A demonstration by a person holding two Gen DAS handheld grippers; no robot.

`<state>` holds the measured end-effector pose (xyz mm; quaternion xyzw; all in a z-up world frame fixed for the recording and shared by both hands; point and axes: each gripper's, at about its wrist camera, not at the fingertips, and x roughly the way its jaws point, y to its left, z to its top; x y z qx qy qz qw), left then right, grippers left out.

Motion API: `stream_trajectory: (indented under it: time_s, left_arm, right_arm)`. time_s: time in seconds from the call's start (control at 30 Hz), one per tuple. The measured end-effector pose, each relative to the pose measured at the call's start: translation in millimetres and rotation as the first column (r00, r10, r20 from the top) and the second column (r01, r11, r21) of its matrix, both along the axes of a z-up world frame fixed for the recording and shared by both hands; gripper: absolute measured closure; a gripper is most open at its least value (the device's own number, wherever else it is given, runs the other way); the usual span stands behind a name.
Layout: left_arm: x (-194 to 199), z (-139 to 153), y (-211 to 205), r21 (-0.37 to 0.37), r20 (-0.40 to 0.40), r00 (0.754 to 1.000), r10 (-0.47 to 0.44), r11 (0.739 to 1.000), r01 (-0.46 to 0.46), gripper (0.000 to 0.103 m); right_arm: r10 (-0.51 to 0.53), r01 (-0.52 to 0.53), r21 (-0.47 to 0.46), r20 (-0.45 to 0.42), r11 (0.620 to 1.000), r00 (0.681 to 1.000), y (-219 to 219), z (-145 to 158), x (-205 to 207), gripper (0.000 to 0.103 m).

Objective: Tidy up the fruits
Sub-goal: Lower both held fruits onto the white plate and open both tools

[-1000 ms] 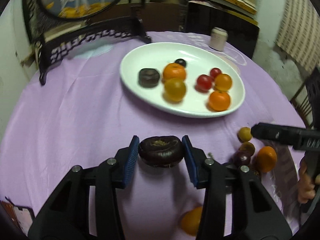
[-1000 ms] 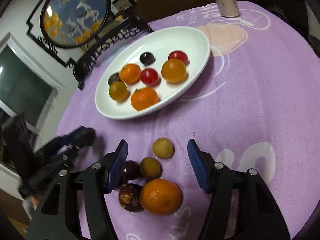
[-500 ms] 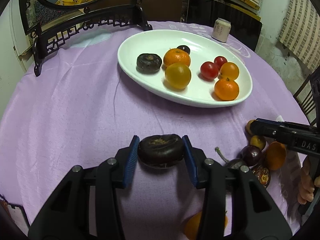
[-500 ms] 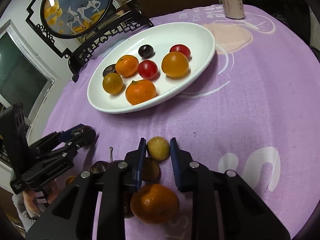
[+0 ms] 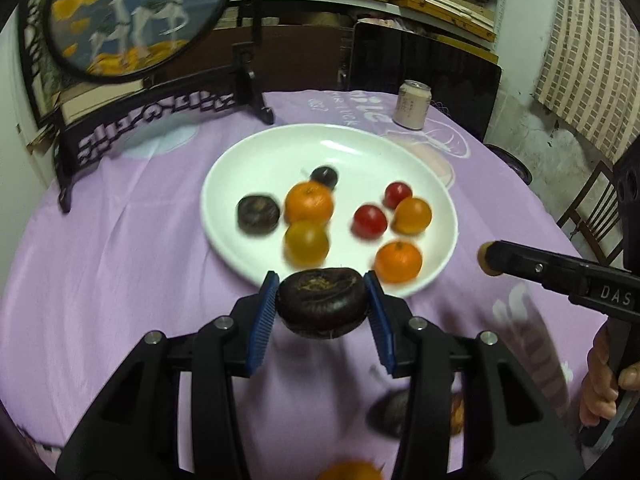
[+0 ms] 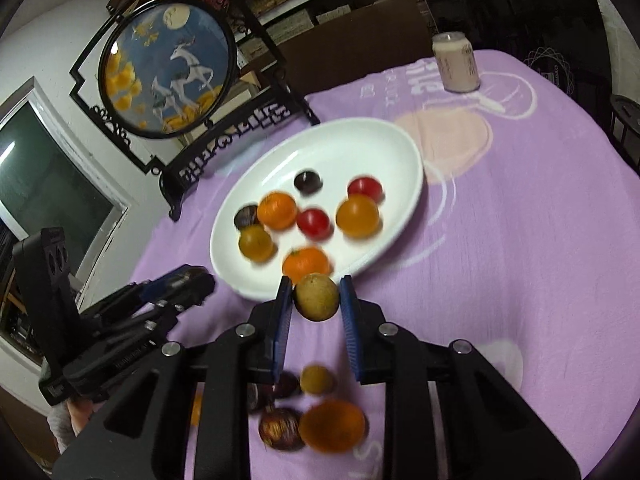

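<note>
Dark flattened fruit (image 5: 322,307) sat clamped between the blue pads of the left gripper (image 5: 322,308), held in the air just short of the near rim of the white plate (image 5: 276,148); jaws closed only as far as the fruit's width. Small yellow-brown fruit (image 6: 317,297) was pinched in the right gripper (image 6: 316,300), also off the cloth, just short of the plate's near edge; jaws narrow, pads touching both sides.

Plate already held eight pieces: three orange citrus, one yellowish, two red tomato-like, one small dark round one, one dark flat one matching the held fruit; my read is well past halfway.

Left on the purple worktop (image 6: 540,240), below the right gripper: a large orange (image 6: 332,424), a dark mottled fruit (image 6: 280,428) beside it, another small yellow-brown fruit (image 6: 316,379), a dark piece behind the left finger; motion blur, exact count uncertain. Can (image 6: 456,62) stood well behind the plate; framed deer panel (image 6: 168,68) at the back left.
</note>
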<state>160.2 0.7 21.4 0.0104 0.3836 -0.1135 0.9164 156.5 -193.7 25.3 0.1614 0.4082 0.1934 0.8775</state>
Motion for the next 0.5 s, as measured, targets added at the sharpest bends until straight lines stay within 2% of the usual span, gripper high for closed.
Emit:
stream_trajectory:
  time_s: [0.17,0.2,0.23,0.27,0.3,0.37,0.5]
  left_arm:
    - [29,-5,-17,-0.005,-0.003,1.000,-0.007,1.000,0.007,0.058]
    - [33,-6,-18,-0.010,-0.001,1.000,-0.006,1.000,0.006,0.048]
    - [35,-6,-17,-0.020,0.010,1.000,0.002,1.000,-0.002,0.031]
    - [34,-5,-15,-0.028,0.024,1.000,0.010,1.000,-0.009,0.028]
    - [33,-5,-13,-0.035,0.032,0.999,0.010,0.999,-0.009,0.027]
    - [32,-3,-8,-0.046,0.027,1.000,0.003,0.999,-0.001,0.027]
    - [22,-1,7,-0.063,0.028,0.999,0.030,0.998,-0.029,0.025]
  right_arm:
    - [0.021,-0.021,0.002,-0.041,1.000,0.999,18,-6,35,0.077]
    - [0.007,-0.007,0.013,-0.053,1.000,0.999,18,-11,40,0.074]
    - [-0.011,0.012,0.012,-0.056,1.000,0.998,17,-13,41,0.059]
    - [-0.026,0.026,0.003,-0.051,1.000,0.998,16,-15,42,0.051]
    - [-0.031,0.031,-0.001,-0.036,1.000,0.999,14,-16,40,0.045]
    - [-0.031,0.031,0.002,-0.010,1.000,0.999,8,-13,35,0.045]
    - [-0.023,0.023,0.046,-0.015,0.999,1.000,-2,-11,21,0.045]
